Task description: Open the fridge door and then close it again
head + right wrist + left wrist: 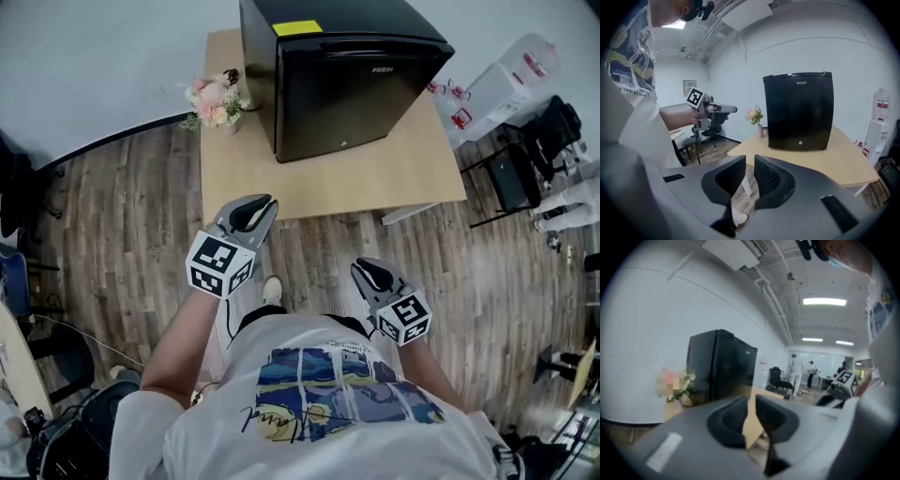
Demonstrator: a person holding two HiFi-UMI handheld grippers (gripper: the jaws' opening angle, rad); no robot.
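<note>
- Wood-plank floor (pixel 112 225) runs under a pale wooden tabletop (pixel 375 178) that is set against a white wall.
- On the left gripper (pixel 750 401) the jaws stand slightly apart. The gap between them is narrow and empty, and only the tabletop shows through it.
- On the right gripper (pixel 750 161) the jaws are also slightly parted and hold nothing. The floor shows through the slit.
- Both grippers hang in the air in front of the person's torso and touch nothing. In the head view the left one's tips sit by the tabletop's near left corner, and the right one is lower, over the floor.
- A black fridge (pixel 347 84) stands upright at the far side of the tabletop with its door shut, well apart from both grippers.
- A small vase of pink flowers (pixel 216 101) stands near the fridge's left side, at the tabletop's edge.
</note>
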